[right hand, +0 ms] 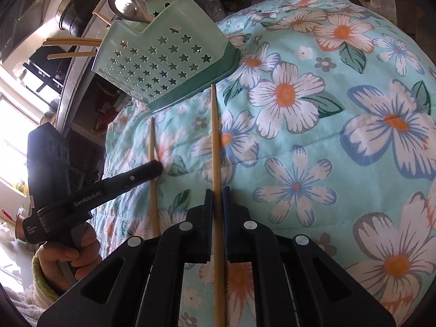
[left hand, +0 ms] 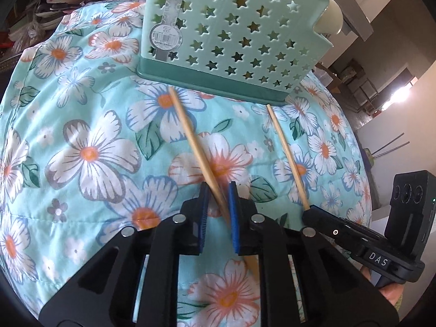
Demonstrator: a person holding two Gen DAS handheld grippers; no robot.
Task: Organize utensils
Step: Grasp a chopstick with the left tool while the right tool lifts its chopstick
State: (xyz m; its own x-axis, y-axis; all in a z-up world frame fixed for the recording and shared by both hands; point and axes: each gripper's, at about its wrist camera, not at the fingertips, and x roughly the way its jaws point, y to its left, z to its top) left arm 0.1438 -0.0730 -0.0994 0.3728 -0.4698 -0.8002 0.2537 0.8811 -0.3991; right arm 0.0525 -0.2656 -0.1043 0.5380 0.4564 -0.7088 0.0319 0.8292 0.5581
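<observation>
Two wooden chopsticks lie on a floral cloth in front of a mint-green utensil holder (left hand: 231,35) with star holes. My left gripper (left hand: 218,190) straddles one chopstick (left hand: 190,133), jaws nearly closed around it. My right gripper (right hand: 217,193) straddles the other chopstick (right hand: 215,136), pads close on both sides. In the left wrist view the right gripper (left hand: 310,214) sits at the second chopstick (left hand: 286,152). In the right wrist view the left gripper (right hand: 156,167) sits on the first chopstick (right hand: 152,141). The holder (right hand: 163,62) holds a metal spoon (right hand: 128,5) and chopsticks.
The floral cloth (left hand: 81,150) covers a rounded surface that drops off at the edges. A dark pot (right hand: 79,5) and a counter stand behind the holder. Clutter lies at the far left in the left wrist view.
</observation>
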